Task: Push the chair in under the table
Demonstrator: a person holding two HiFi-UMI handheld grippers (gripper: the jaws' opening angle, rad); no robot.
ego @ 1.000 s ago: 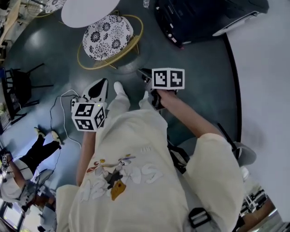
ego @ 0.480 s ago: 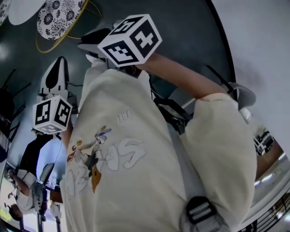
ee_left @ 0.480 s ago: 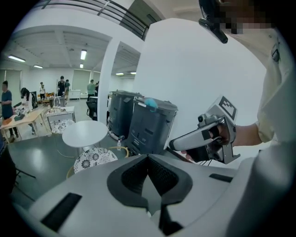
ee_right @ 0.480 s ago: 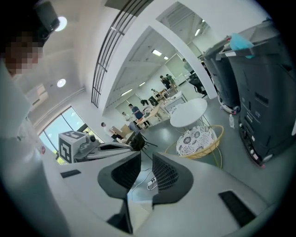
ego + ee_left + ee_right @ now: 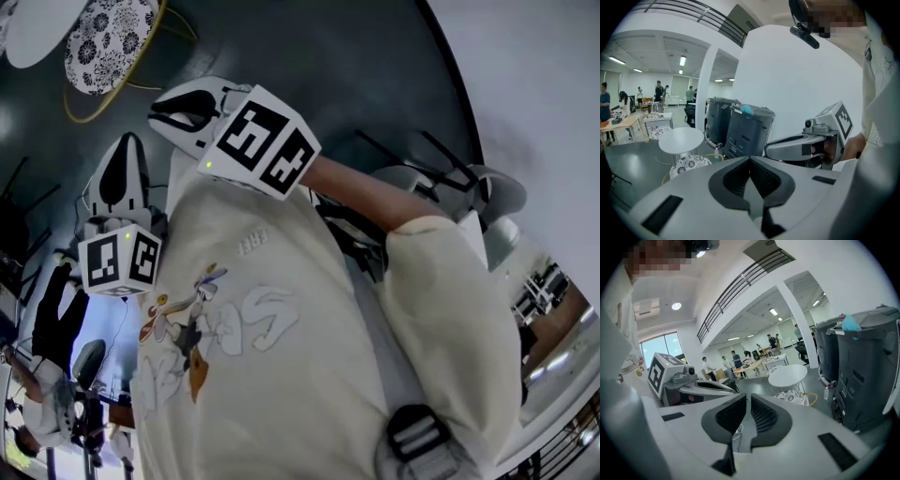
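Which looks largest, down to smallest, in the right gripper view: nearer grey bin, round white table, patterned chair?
1. nearer grey bin, enlarged by closeness.
2. round white table.
3. patterned chair, partly hidden.

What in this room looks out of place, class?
A small bottle stands on the floor beside the dark bins, not on the round table nearby. Nothing else looks askew or spilled.

two tall dark grey bin-like units (image 5: 740,131) stand side by side against a plain white wall (image 5: 787,84), with a pale blue crumpled thing (image 5: 851,323) on top of one. a small clear bottle (image 5: 716,152) stands on the glossy dark grey floor (image 5: 328,66) at their foot. far back, several people (image 5: 734,358) gather round light wooden desks (image 5: 750,365) under strip ceiling lights (image 5: 773,311). a black railing (image 5: 740,284) lines the upper level.
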